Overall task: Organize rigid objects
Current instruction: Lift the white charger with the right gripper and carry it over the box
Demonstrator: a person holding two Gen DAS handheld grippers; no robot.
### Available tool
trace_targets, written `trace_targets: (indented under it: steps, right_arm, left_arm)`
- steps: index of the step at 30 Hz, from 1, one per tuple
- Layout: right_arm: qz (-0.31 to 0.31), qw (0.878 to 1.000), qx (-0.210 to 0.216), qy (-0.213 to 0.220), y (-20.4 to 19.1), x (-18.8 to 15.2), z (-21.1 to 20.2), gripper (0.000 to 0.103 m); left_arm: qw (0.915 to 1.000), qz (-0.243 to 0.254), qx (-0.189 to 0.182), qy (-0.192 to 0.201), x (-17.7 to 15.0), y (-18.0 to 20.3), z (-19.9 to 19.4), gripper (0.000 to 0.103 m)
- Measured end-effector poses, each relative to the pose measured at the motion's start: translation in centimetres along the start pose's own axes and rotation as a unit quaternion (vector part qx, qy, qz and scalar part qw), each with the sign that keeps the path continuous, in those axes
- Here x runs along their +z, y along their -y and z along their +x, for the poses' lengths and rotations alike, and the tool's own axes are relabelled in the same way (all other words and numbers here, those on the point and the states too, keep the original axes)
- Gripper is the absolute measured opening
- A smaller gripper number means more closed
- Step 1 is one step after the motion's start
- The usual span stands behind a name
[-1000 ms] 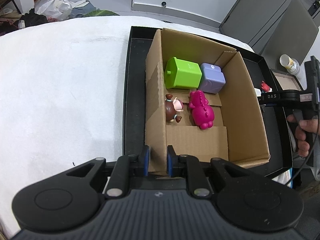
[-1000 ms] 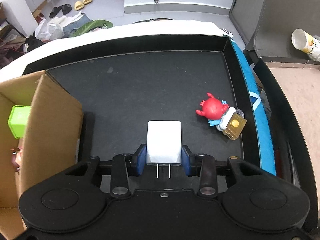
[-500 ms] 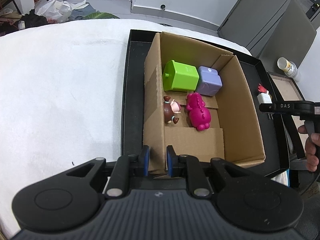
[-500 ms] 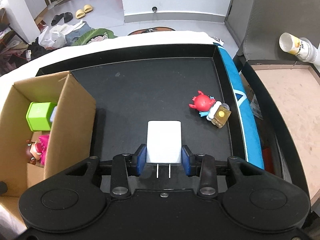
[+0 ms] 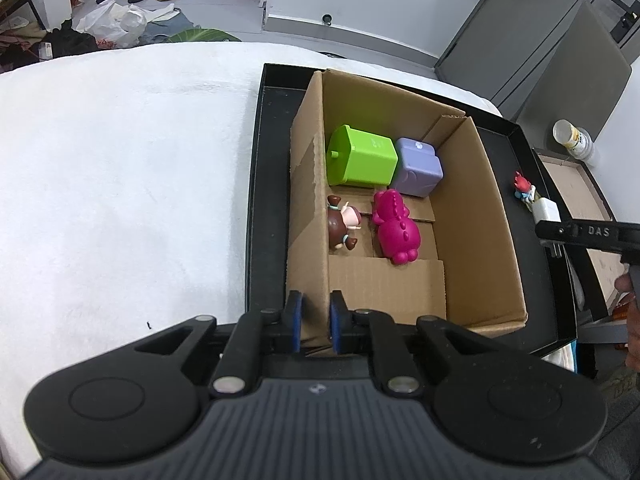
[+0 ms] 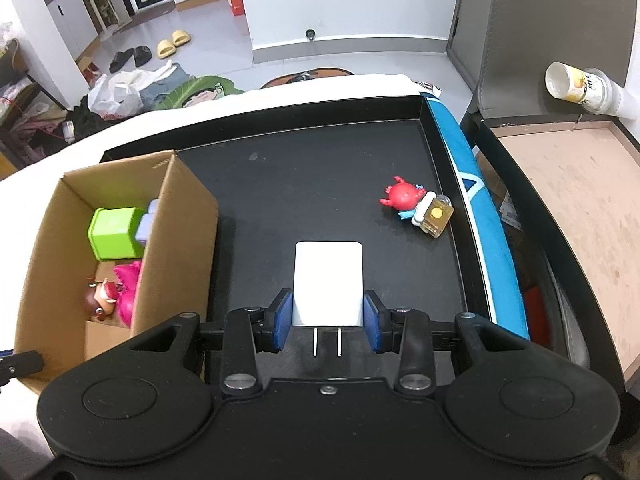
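Observation:
My left gripper [image 5: 315, 320] grips the near-left wall of the cardboard box [image 5: 476, 216], its jaws closing tight on the cardboard. Inside lie a green block [image 5: 360, 156], a purple block [image 5: 418, 172], a pink dinosaur [image 5: 396, 228] and a brown figurine [image 5: 342, 228]. My right gripper [image 6: 328, 316] is shut on a white plug charger [image 6: 328, 280], prongs toward the camera, held above the black tray [image 6: 320, 184] to the right of the box [image 6: 176, 240]. A red crab toy [image 6: 416, 208] lies on the tray near its right rim.
The tray sits on a white cloth-covered surface [image 5: 120, 180]. Right of the tray are a blue strip [image 6: 480, 216], a brown board [image 6: 568, 216] and a tipped paper cup [image 6: 580, 88]. A hand [image 5: 630, 320] holds the right gripper's handle. Bags and slippers lie on the floor beyond.
My right gripper rose and drew back with the charger, so the box and its toys came into its view. The left gripper stayed on the box wall.

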State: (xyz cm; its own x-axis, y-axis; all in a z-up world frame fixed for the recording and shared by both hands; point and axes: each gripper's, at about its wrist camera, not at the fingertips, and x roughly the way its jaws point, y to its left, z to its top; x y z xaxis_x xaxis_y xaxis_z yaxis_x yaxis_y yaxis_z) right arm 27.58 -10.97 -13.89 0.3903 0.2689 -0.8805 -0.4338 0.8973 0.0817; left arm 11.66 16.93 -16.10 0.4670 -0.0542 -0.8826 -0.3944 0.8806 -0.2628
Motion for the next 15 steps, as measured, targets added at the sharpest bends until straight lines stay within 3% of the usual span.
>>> trace_targets:
  steps: [15]
  right_arm:
    - [-0.012,1.0,0.01,0.016,-1.9,-0.3,-1.7,0.036]
  left_arm:
    - [0.9998,-0.011,-0.014,-0.002,0.6,-0.5,-0.8,0.013]
